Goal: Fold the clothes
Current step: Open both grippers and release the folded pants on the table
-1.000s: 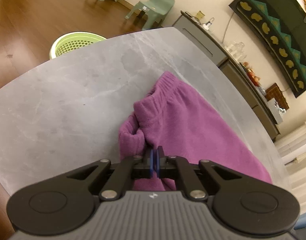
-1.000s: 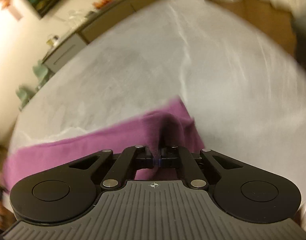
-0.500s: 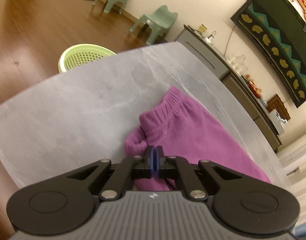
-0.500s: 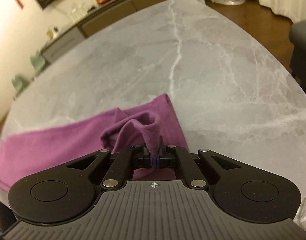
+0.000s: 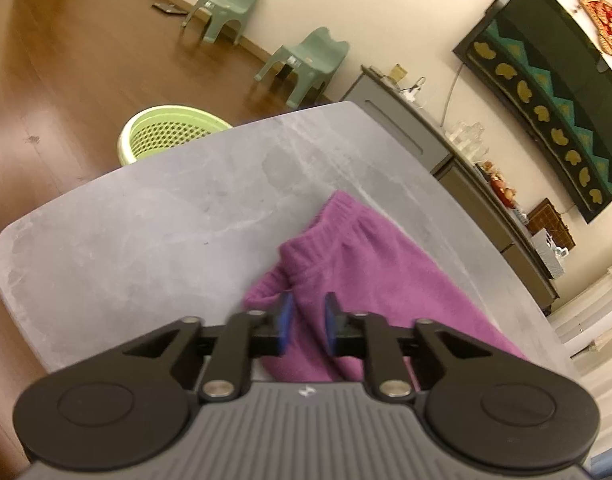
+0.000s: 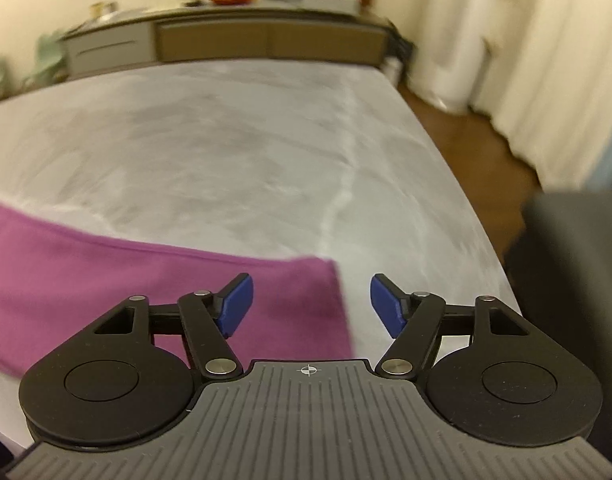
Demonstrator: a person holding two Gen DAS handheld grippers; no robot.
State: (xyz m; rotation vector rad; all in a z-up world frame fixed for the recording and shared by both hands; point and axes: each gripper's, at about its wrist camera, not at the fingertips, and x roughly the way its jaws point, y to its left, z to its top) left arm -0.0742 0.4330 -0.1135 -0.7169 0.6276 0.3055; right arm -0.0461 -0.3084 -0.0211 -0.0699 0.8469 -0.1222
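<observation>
Purple fleece trousers (image 5: 369, 280): one item, lying flat along the grey marble table (image 5: 154, 232), elastic waistband toward 12 o'clock in the left wrist view, the other end at 9 o'clock in the blurred right wrist view. Left gripper (image 5: 308, 322): blue-padded fingers (image 5: 285, 320) slightly parted over the fabric, gripping nothing. Right gripper (image 6: 310, 307): fingers spread wide above the cloth's edge, empty; green basket (image 5: 162, 132) on the floor at 11 o'clock.

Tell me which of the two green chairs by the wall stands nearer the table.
The right-hand green chair, just beyond the table's far edge and beside the grey cabinet. The other green chair stands further left and further away along the wall.
</observation>
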